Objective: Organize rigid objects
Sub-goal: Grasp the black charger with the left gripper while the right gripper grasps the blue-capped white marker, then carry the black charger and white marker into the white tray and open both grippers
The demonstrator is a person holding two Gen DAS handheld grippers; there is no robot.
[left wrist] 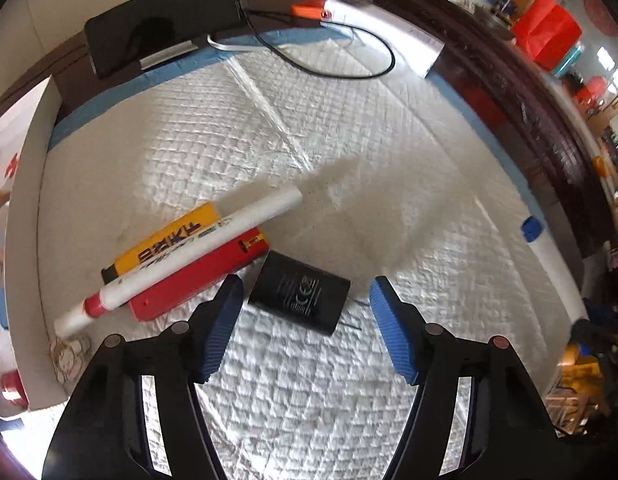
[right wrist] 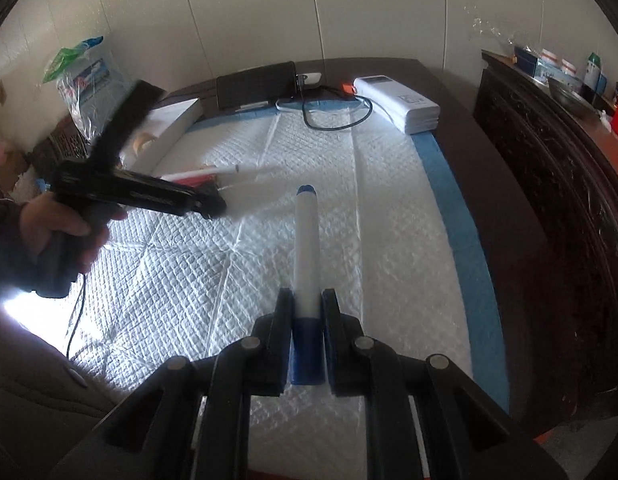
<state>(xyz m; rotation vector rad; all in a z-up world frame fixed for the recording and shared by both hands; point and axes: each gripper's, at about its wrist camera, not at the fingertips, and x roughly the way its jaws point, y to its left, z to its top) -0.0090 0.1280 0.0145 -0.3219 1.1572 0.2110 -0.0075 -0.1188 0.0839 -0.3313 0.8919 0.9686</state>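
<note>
While gripping a blue marker (right wrist: 307,264) at its capped end, right gripper (right wrist: 307,320) pointing down toward 12 o'clock over the white pad (right wrist: 389,240), jaws clamped tight on the barrel, the marker's far blue tip sticking out ahead. In the left wrist view, showing that same marker at 3 o'clock, near the pad's edge.

Hanging over the pad (left wrist: 309,400), left gripper (left wrist: 307,292) with jaws apart, blue pads (left wrist: 219,332) gripping nothing. Lying just past the fingertips, at 12 o'clock from them, a black adapter (left wrist: 299,292), flat on the pad, not touched by either pad. Sitting at 10 o'clock from the adapter, touching or nearly touching its corner, a red box (left wrist: 197,276); lying beside that, further out, a yellow box (left wrist: 169,240). Resting slantwise across both boxes, a red marker (left wrist: 189,256), red cap end toward 8 o'clock, white end toward 2 o'clock.

Standing along the pad's left side, at 9 o'clock, a white carton (left wrist: 25,208).

Lying at the far end, off the pad on the dark table (left wrist: 489,72): a black phone (left wrist: 165,20) at 11 o'clock, a white power bank (left wrist: 385,36) at 1 o'clock, a black cable (left wrist: 349,74) looping between them onto the pad.

In the right wrist view, holding the left gripper (right wrist: 213,206) at 10 o'clock, a hand (right wrist: 65,236), blurred.
</note>
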